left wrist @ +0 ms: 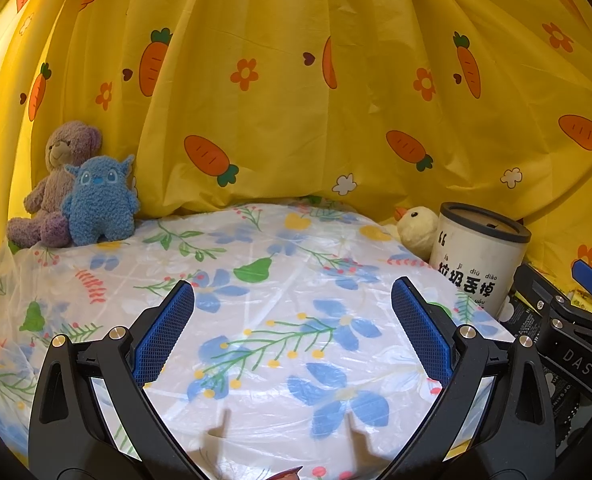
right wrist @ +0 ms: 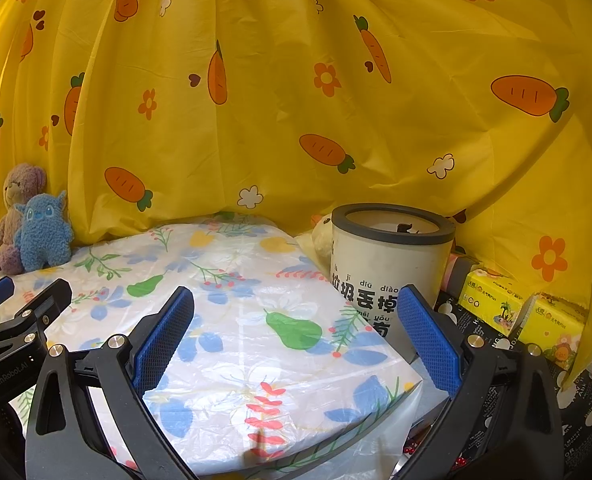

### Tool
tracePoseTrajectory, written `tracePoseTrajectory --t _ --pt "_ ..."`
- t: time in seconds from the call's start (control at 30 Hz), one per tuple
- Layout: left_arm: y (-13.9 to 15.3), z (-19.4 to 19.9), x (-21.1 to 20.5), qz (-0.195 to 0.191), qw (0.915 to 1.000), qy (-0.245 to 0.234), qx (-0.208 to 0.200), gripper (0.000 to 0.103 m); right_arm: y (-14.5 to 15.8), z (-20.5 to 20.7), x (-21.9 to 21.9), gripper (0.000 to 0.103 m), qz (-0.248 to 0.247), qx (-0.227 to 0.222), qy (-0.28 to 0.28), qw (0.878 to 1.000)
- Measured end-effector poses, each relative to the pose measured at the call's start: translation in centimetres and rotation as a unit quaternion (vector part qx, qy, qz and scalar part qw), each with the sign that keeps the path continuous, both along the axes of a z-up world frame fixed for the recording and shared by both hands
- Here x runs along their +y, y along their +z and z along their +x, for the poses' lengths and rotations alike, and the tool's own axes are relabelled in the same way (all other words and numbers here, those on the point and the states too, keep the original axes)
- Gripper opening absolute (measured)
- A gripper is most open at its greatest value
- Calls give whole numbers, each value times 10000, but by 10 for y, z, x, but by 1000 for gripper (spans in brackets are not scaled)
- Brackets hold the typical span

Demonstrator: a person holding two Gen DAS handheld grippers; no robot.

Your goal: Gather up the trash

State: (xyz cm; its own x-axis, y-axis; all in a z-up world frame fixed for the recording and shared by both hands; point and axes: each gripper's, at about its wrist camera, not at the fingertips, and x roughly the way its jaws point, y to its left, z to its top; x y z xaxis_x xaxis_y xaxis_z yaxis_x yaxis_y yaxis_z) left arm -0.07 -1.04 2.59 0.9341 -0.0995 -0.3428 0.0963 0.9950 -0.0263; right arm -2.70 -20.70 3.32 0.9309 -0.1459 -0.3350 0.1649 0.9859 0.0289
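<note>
Over the flowered table [left wrist: 279,264], both claws, left [left wrist: 291,332] and right [right wrist: 296,336], hang spread and empty; the bin [right wrist: 392,268] waits at its right edge. No trash shows, so finding some seems next.

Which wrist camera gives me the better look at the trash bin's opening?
The right wrist view: the trash bin sits near centre and its dark rim shows as a full ring. In the left wrist view the bin stands far right, its opening seen at a flatter angle.
</note>
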Motion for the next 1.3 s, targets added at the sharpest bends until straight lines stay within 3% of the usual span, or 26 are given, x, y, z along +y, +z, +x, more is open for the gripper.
tracePoseTrajectory --t 1.3 --pt "4 0 -3 -2 10000 -18 -14 97 2 -1 -4 98 25 -18 -21 10000"
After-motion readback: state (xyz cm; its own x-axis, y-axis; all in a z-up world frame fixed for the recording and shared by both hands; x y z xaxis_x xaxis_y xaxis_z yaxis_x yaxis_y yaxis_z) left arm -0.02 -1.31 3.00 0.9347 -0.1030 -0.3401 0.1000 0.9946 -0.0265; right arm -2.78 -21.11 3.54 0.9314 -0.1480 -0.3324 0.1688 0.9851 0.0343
